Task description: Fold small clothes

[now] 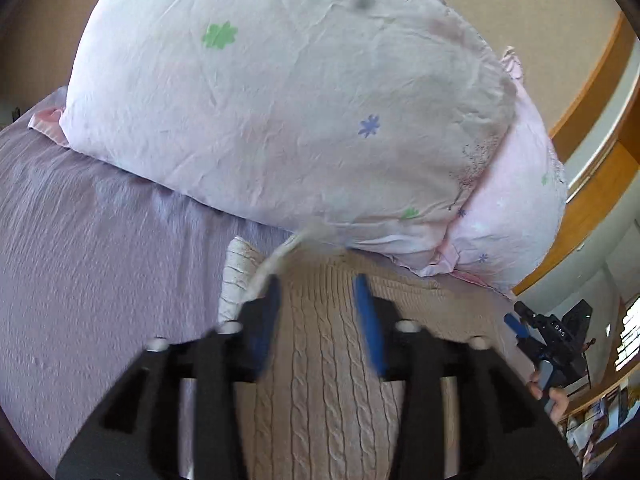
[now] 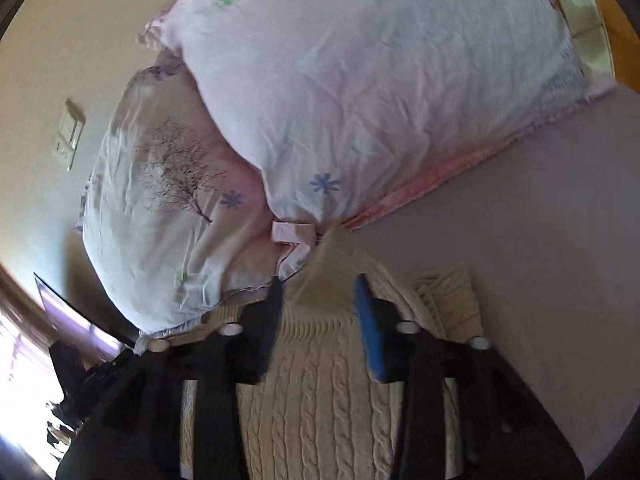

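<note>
Two pale pink flower-printed pillows (image 1: pixel 288 112) lie stacked on the lilac ribbed bedspread (image 1: pixel 100 260). Touching their lower edge lies the cream cable-knit sweater (image 2: pixel 316 400). Above it the left gripper (image 1: pixel 318 286) and right gripper (image 2: pixel 320 286) hover, jaws wide and holding nothing.

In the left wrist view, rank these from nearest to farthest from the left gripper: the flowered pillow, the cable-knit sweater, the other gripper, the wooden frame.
From the left gripper:
1. Cable-knit sweater, directly beneath and between its open fingers.
2. Flowered pillow, just ahead, past the sweater's top edge.
3. Other gripper, off to the right.
4. Wooden frame, far upper right behind the pillows.
</note>
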